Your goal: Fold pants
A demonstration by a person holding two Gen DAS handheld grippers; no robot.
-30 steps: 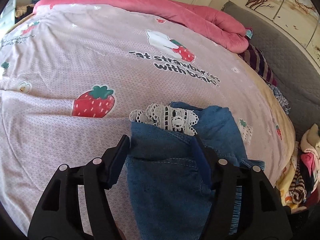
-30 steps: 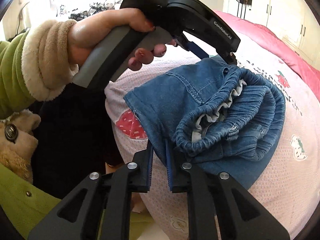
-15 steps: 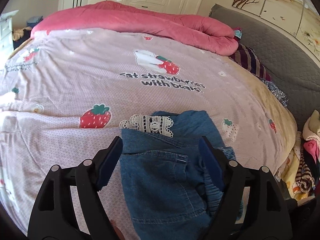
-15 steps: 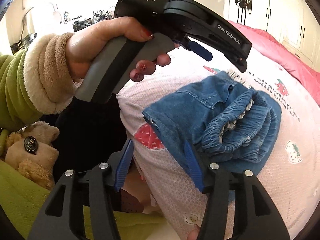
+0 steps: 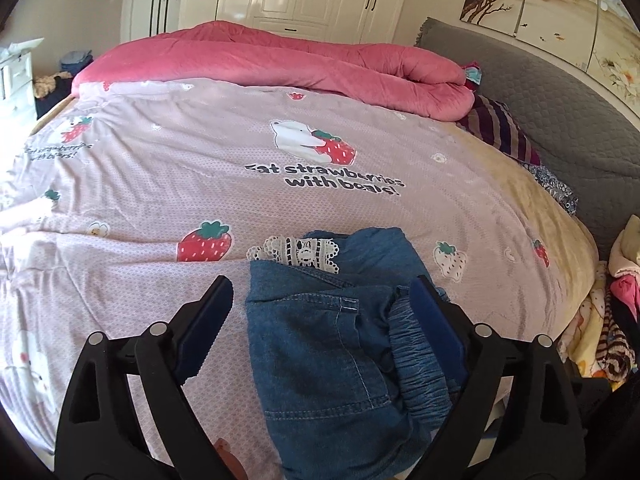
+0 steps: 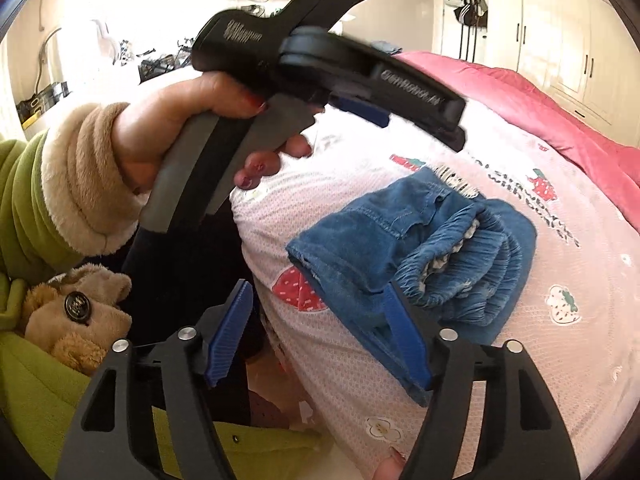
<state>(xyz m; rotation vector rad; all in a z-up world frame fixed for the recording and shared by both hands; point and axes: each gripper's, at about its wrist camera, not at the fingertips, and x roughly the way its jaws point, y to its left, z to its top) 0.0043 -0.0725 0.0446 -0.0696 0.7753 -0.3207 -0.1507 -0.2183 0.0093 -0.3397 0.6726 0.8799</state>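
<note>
The blue denim pants [image 5: 340,344] lie folded into a small bundle near the front edge of the bed, with a white lace hem [image 5: 298,250] showing at the far side and the elastic waistband bunched at the right. They also show in the right wrist view [image 6: 416,256]. My left gripper [image 5: 324,312] is open and empty, raised above the bundle; it also shows in the right wrist view [image 6: 424,120], held in a hand. My right gripper [image 6: 320,332] is open and empty, just off the bundle's near corner.
The bed has a pink strawberry-print sheet [image 5: 200,168] with a rolled pink quilt [image 5: 300,60] at the far side. A grey headboard [image 5: 560,112] and striped clothes [image 5: 504,132] are at the right. A plush bear [image 6: 76,320] sits by the person's green sleeve [image 6: 24,200].
Both grippers have opened and let go of the pants. Both have pulled back and up from the bundle, which now rests on the bed.
</note>
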